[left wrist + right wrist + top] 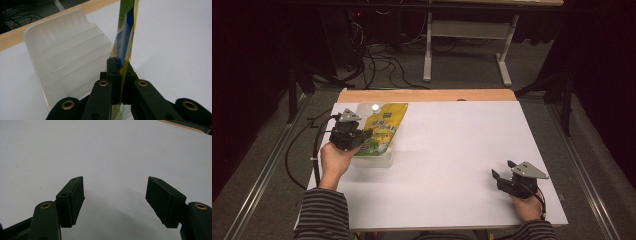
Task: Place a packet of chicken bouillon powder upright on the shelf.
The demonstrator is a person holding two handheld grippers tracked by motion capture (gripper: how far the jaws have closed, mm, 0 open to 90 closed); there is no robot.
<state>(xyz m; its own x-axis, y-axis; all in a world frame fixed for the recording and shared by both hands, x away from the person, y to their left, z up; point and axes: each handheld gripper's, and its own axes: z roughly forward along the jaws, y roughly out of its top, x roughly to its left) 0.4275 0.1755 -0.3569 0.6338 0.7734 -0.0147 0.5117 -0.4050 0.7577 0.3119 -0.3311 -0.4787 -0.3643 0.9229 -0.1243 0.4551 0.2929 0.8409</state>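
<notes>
A yellow-green spouted pouch (385,126) with a white cap lies tilted over a translucent plastic bin (379,160) at the table's far left. My left gripper (363,136) is shut on the pouch's near edge. In the left gripper view the pouch (126,37) stands edge-on, pinched between the two black jaws of the left gripper (120,65), with the stepped bin (65,50) just to its left. At the near right of the table my right gripper (502,169) is open and holds nothing. Bare white table lies between the jaws of the right gripper (115,195).
The white table top (452,150) has a wooden strip (427,95) along its far edge. Beyond it stand a white desk frame (428,50) and cables on the grey floor. A black cable (314,145) trails off the table's left side.
</notes>
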